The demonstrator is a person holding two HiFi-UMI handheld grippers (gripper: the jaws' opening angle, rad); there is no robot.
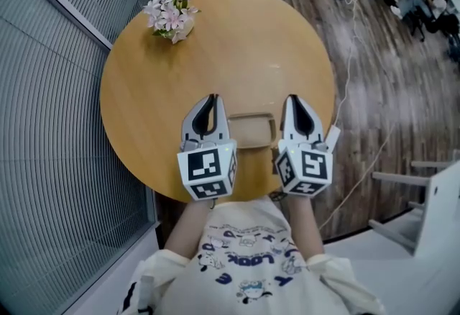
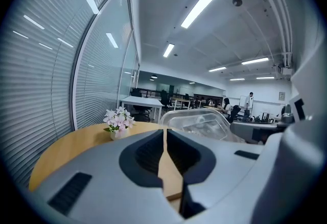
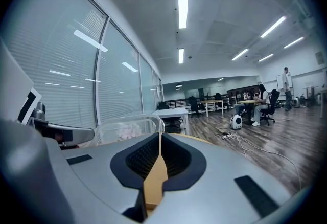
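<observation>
My left gripper (image 1: pixel 210 101) hovers over the near part of a round wooden table (image 1: pixel 144 90), jaws closed together with nothing between them. My right gripper (image 1: pixel 297 101) hangs level with it, also shut and empty. Between the two lies a clear plastic container (image 1: pixel 252 131), a little apart from each. In the left gripper view the shut gripper (image 2: pixel 164 134) points past the container (image 2: pixel 200 121) on its right. Seen from the right gripper view, the gripper (image 3: pixel 160 139) is shut and the container (image 3: pixel 122 130) stands to its left.
A small pot of pink and white flowers (image 1: pixel 170 16) sits at the table's far left edge. A slatted glass wall (image 1: pixel 50 126) runs along the left. A white cable (image 1: pixel 351 62) trails over the wooden floor on the right, near a white chair (image 1: pixel 424 206).
</observation>
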